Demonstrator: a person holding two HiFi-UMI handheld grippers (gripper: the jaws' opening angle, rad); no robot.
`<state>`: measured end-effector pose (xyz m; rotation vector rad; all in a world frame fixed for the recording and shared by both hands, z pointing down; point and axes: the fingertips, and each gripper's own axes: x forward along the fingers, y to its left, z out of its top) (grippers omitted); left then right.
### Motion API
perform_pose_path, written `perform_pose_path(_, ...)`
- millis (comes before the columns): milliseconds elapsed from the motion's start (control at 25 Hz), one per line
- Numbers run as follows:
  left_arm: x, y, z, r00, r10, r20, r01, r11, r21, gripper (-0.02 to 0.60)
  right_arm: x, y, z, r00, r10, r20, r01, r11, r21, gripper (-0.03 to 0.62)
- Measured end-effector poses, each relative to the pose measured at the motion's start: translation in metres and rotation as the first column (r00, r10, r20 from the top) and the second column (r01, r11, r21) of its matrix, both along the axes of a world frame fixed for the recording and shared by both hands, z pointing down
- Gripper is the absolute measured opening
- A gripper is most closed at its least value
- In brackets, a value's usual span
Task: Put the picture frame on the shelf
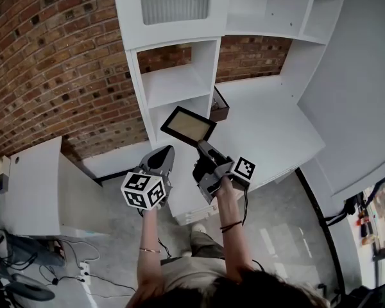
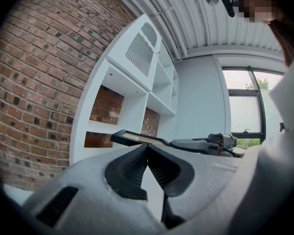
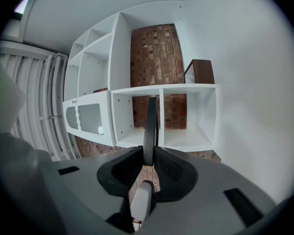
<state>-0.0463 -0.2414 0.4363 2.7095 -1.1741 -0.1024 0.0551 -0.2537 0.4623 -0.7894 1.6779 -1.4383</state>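
Observation:
A black picture frame (image 1: 187,126) with a tan picture hangs in the air in front of the white shelf unit (image 1: 173,82). My right gripper (image 1: 201,149) is shut on the frame's near corner. In the right gripper view the frame (image 3: 149,129) stands edge-on between the pads, in line with the shelf's divider (image 3: 160,114). My left gripper (image 1: 165,153) is shut with nothing in it, just left of the frame and lower. From the left gripper view the frame (image 2: 137,138) shows beyond the closed fingertips (image 2: 147,147), with the right gripper (image 2: 206,144) behind it.
A dark brown box (image 1: 219,105) sits on the white desk top (image 1: 269,130) next to the shelf unit. A brick wall (image 1: 45,63) runs behind. A low white cabinet (image 1: 38,188) stands at the left, with cables (image 1: 64,262) on the floor.

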Motion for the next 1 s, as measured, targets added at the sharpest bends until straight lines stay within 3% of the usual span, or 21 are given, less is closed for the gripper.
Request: perform_pose_path(1000,0.006,-0.088,-0.018,0.986,-0.168,-0.017,0.168,0.986,0.009,0.011,0.008,-0.109,-0.017,0.988,-0.154,-0.014,0.154,0.988,0.007,0.071)
